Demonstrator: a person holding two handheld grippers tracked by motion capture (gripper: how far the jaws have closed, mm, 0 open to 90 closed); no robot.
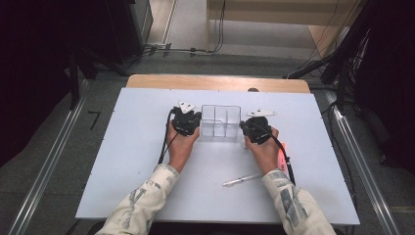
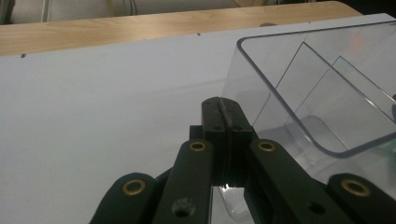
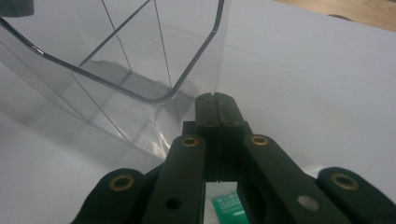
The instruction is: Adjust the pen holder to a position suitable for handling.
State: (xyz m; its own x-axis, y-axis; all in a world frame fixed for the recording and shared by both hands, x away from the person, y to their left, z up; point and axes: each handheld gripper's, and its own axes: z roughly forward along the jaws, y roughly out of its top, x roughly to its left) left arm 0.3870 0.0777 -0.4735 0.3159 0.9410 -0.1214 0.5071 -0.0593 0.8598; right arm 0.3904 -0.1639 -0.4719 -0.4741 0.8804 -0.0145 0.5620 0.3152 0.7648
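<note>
A clear plastic organiser box (image 1: 220,122) with dividers stands in the middle of the white table (image 1: 132,147). My left gripper (image 1: 188,119) is at its left side, jaws shut with nothing between them; in the left gripper view the tips (image 2: 224,108) sit by the box's near left corner (image 2: 299,107). My right gripper (image 1: 254,127) is at the box's right side, also shut and empty; in the right gripper view its tips (image 3: 215,103) are at the box's corner (image 3: 140,60). Whether either gripper touches the box I cannot tell.
A clear pen-like stick (image 1: 242,180) lies on the table in front of the right forearm. An orange object (image 1: 282,155) lies to the right of the right hand. A wooden strip (image 1: 218,82) runs along the table's far edge. Cables lie on the floor beyond.
</note>
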